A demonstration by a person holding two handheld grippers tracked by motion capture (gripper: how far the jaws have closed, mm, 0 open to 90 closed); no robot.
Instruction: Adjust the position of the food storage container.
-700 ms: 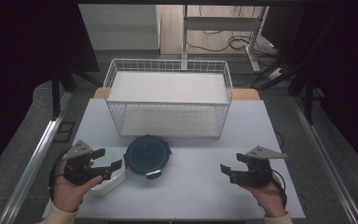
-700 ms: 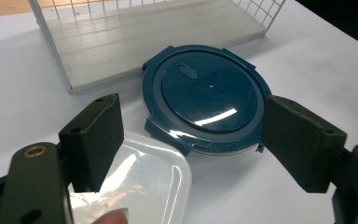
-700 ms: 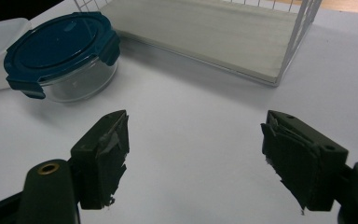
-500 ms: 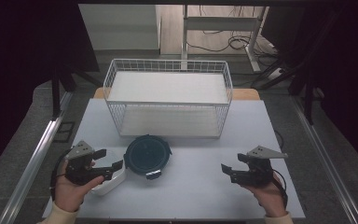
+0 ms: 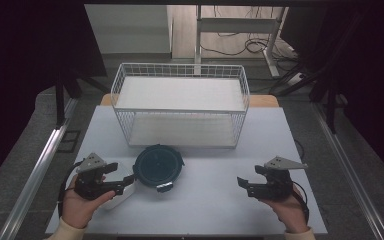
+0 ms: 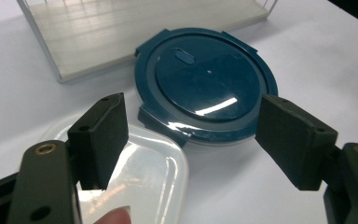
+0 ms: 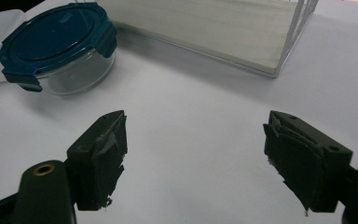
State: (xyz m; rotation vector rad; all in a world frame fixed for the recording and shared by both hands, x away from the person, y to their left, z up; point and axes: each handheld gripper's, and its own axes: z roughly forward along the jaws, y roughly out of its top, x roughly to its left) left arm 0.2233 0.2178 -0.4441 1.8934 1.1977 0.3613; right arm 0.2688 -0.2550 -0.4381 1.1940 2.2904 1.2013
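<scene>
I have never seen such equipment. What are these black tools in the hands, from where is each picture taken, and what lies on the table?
A person holds two hand tools, each ending in a gripper. The high view looks down from above: left gripper, right gripper. The other two pictures come from cameras riding on each gripper, looking between its black jaws. On the white table lie a round glass container with a blue lid, a white container beside it, and a white wire basket behind them. Both grippers are open and hold nothing.
</scene>
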